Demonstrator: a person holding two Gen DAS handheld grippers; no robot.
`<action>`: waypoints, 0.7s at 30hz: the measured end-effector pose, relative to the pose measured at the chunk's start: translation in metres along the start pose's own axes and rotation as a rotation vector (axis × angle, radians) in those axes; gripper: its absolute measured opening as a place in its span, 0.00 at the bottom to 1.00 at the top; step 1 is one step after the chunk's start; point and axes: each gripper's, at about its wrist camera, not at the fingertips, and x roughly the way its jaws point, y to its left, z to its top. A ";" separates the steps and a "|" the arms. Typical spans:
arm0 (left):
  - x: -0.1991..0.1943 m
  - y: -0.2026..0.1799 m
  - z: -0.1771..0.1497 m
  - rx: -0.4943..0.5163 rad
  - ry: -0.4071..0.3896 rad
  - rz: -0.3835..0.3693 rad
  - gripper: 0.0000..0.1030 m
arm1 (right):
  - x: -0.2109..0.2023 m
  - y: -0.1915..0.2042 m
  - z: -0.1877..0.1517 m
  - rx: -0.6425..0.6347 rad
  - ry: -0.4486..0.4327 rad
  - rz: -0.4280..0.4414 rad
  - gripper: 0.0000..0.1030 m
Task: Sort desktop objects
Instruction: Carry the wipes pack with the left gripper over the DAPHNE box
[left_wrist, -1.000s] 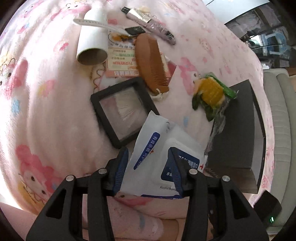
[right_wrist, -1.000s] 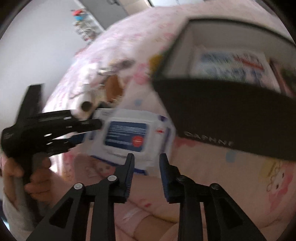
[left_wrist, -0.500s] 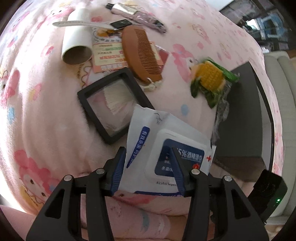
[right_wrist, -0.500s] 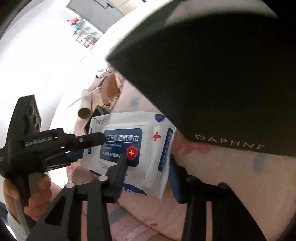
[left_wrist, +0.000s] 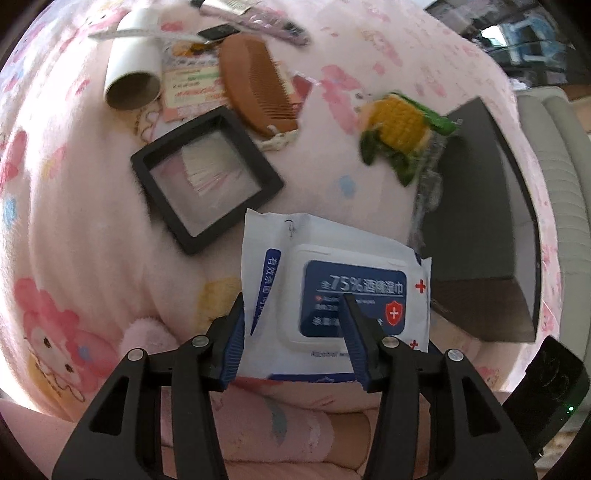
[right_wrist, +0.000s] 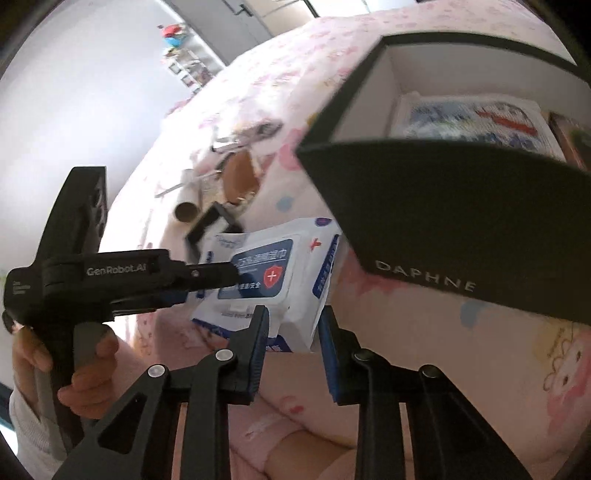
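The black rigid box, marked DAPHNE on its side wall, stands open-topped on the pink cartoon-print fleece blanket; its pale interior holds a flat printed pack, and a second item at the box's right edge is too blurred to identify. The alcohol wipes pack, a soft white plastic pouch with a blue label panel and a moulded flip lid, lies just beside the box, at its near corner. The left tongs are clenched on the pack, blue ribbed pads pressing its left edge and its label face. The right tongs straddle the pack's near corner; whether their pads actually touch the pouch cannot be told. Behind the pack sits a square black display frame with a clear membrane window showing a pale fan-shaped item. Beyond it lie a brown wooden comb resting on a printed card, a white cardboard tube with an open brown end, and a crocheted corn cob in clear wrap that touches the box's far wall.
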 end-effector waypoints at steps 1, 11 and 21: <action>0.001 0.001 0.001 -0.009 0.001 0.006 0.47 | 0.004 -0.004 -0.001 0.026 0.006 -0.003 0.23; 0.004 -0.020 -0.010 0.101 0.024 -0.020 0.58 | 0.033 -0.011 0.014 0.110 -0.009 0.042 0.31; -0.058 -0.014 -0.039 0.095 -0.153 -0.202 0.53 | -0.027 0.026 0.011 -0.015 -0.145 0.054 0.24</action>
